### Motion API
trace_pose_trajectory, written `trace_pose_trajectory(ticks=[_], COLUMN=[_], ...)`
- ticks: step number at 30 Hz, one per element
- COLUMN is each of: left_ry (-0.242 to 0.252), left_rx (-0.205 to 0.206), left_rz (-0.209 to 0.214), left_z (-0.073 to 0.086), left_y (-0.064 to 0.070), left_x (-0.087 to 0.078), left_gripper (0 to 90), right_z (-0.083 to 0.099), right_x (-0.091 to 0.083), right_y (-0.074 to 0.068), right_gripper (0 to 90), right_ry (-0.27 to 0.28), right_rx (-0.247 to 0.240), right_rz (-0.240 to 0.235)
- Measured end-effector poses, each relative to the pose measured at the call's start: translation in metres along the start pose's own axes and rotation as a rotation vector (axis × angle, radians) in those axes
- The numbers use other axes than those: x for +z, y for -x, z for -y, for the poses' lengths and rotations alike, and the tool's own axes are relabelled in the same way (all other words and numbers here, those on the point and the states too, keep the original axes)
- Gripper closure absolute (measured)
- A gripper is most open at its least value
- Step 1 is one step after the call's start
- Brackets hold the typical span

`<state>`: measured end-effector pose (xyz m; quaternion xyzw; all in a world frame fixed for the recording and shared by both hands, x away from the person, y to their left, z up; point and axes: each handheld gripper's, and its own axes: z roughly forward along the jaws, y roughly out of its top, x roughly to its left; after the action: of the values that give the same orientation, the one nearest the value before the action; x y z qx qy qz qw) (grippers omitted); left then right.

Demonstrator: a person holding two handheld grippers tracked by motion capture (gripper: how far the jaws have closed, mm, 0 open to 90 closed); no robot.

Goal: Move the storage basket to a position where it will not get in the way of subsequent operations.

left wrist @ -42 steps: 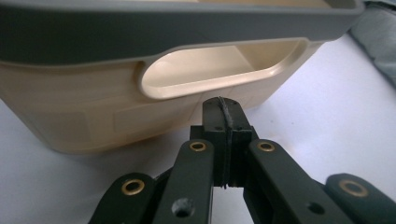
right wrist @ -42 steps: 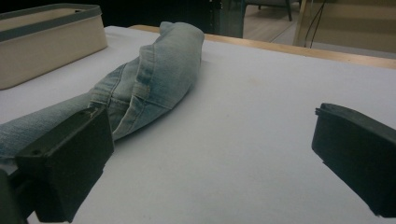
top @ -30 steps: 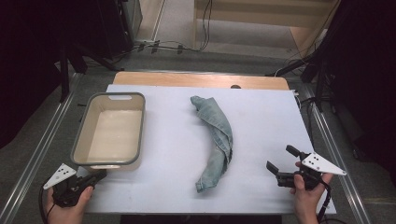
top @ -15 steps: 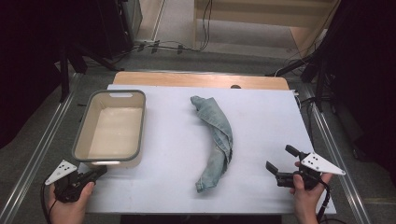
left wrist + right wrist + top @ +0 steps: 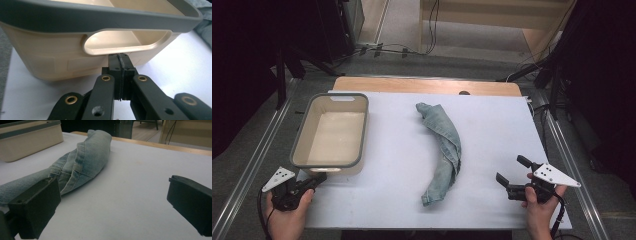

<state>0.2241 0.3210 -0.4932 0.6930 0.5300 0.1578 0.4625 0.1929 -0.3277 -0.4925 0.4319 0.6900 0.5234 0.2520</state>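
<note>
A rolled pair of light blue jeans [image 5: 443, 150] lies in a curve across the middle of the white table top [image 5: 502, 125]; the same jeans [image 5: 82, 162] lie ahead and to the left in the right gripper view. A cream tub with a grey rim [image 5: 331, 131] stands at the left, nothing inside it. My left gripper [image 5: 314, 181] sits shut just below the tub's near end, its tips [image 5: 120, 61] against the tub wall [image 5: 50, 62] under the handle cutout. My right gripper [image 5: 511, 171] is open at the front right, well clear of the jeans, jaws wide apart.
A wooden strip [image 5: 427, 85] runs along the table's far edge. Metal rails [image 5: 562, 145] flank both sides. Dark stands and cables [image 5: 382, 50] crowd the floor behind.
My left gripper has slid a little left and forward toward the tub's near end. The right gripper and the jeans have stayed put.
</note>
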Motion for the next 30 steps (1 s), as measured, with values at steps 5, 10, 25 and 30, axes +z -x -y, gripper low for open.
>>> trace_pose_trajectory(ticks=[5,10,25,30], left_ry=[0.007,0.002,0.11,0.126], left_rx=[-0.019,-0.011,0.032,0.05], left_rz=[0.02,0.037,0.093,0.107], left_z=[0.0,0.0,-0.003,-0.01], left_y=[-0.004,0.003,0.022,0.033], left_x=[0.001,-0.005,-0.029,-0.029], left_gripper=[88.8,88.0,55.3,47.0], right_z=[0.0,0.0,-0.002,-0.002], right_x=[-0.001,0.0,0.0,0.0], right_y=[0.001,0.001,-0.001,0.0], right_gripper=[0.0,0.0,0.0,0.0], right_ry=[0.006,0.004,0.006,0.009], right_rx=[0.004,0.002,-0.001,-0.003], right_rz=[0.001,0.0,-0.006,-0.002])
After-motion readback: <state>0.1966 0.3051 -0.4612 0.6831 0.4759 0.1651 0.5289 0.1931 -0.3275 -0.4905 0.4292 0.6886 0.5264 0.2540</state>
